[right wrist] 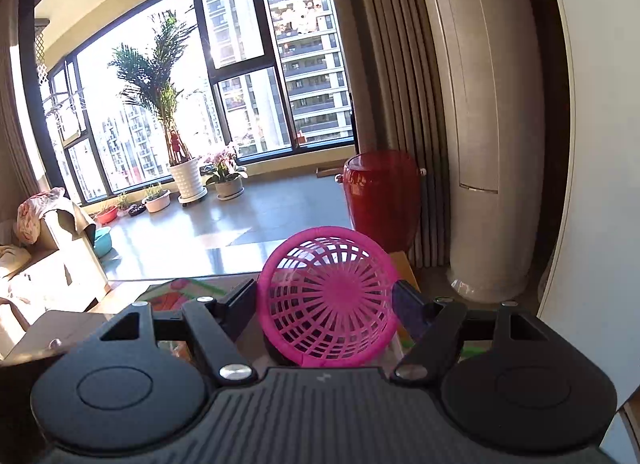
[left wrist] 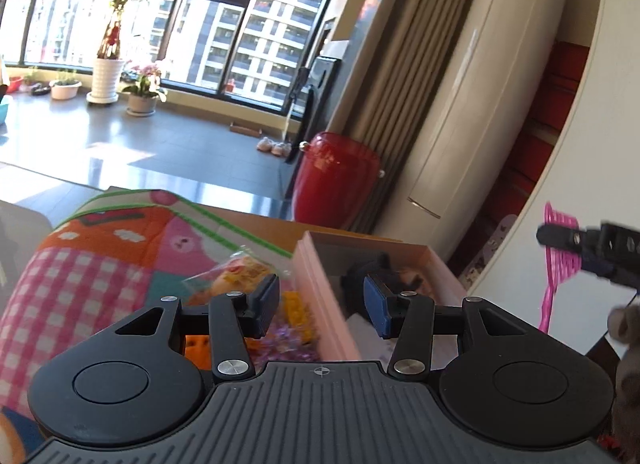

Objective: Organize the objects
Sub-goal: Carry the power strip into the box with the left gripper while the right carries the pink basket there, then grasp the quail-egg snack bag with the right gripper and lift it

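Right tool (right wrist: 326, 306) clamps the pink basket (right wrist: 328, 300) sideways, aloft by the box (left wrist: 320, 284); thin mesh could slip. Left tool (left wrist: 322, 306) gapes empty over the box rim, might knock it.

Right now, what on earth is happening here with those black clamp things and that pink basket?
A person is tidying up with a hand-held gripper in each hand. The right gripper is clamped on a round pink plastic mesh basket, held up in the air and tipped on its side. The left gripper holds nothing, its jaws apart, hovering over a pale pink cardboard box and a clear bag of snacks lying on a colourful patchwork quilt.
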